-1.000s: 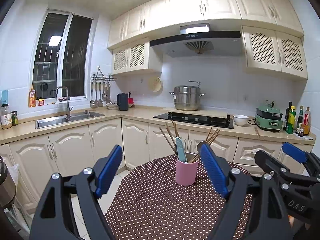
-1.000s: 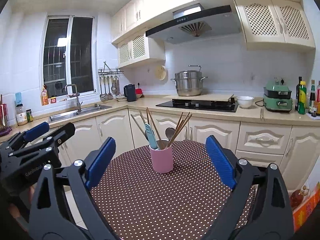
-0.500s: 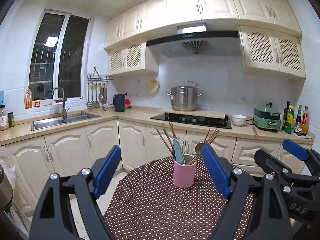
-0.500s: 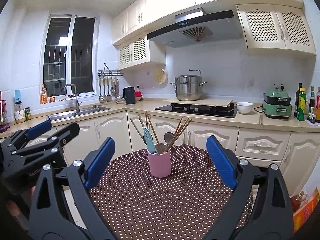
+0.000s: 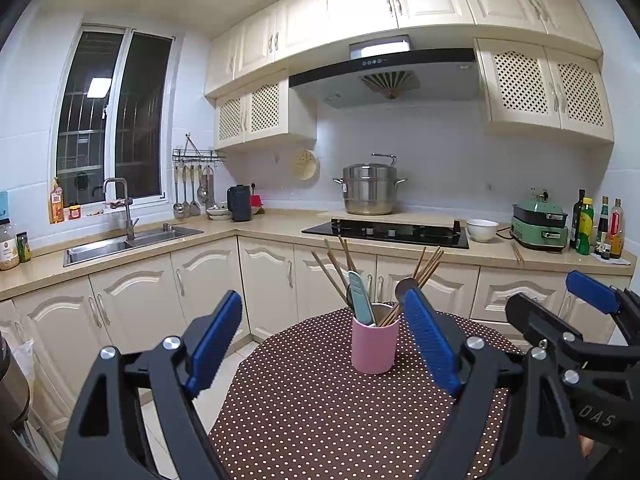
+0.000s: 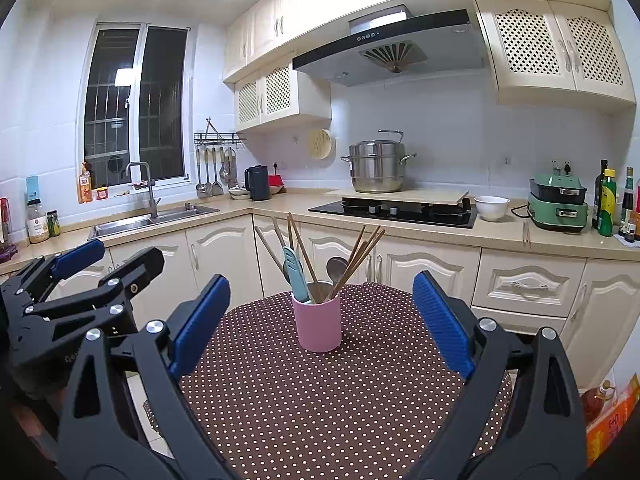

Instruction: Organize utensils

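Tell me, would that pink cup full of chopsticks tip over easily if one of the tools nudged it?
Probably, if pushed near the rim. The pink cup is narrow and upright, and the chopsticks fan out well above it, likely making it top-heavy. It stands on a dotted tablecloth, which may grip its base, so it might tilt rather than slide.

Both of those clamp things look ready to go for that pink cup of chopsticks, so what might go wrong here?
Two risks, both guesses. The pink cup stands loose on the dotted table, so a nudge from the open right gripper or left gripper may tip it. The chopsticks fan out crossed around a spoon, so pulling one could drag others out.
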A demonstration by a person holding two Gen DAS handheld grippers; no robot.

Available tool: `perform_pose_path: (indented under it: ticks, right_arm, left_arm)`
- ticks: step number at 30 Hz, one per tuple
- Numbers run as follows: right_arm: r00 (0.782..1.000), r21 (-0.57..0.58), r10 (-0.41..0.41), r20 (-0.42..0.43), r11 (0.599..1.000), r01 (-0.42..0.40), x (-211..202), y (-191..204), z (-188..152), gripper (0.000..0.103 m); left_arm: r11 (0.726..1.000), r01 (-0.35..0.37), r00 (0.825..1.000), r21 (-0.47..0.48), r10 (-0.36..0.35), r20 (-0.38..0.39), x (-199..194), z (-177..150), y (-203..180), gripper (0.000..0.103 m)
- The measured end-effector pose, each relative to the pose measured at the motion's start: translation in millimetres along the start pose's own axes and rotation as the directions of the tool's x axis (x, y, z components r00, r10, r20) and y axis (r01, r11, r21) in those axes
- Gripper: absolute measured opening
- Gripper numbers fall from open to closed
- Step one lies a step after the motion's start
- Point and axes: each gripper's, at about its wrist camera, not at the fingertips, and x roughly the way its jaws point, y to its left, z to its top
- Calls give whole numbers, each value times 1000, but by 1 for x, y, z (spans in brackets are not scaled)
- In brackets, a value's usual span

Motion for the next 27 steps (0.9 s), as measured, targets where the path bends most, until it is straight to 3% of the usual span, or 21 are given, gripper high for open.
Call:
perform_pose_path:
  ticks: [27]
  right_arm:
    - [1000,13,4,-3,1000,-4,4,-4,-1,91]
  left_arm:
    - [1000,1,1000,6,-1,1,6,-3,-6,82]
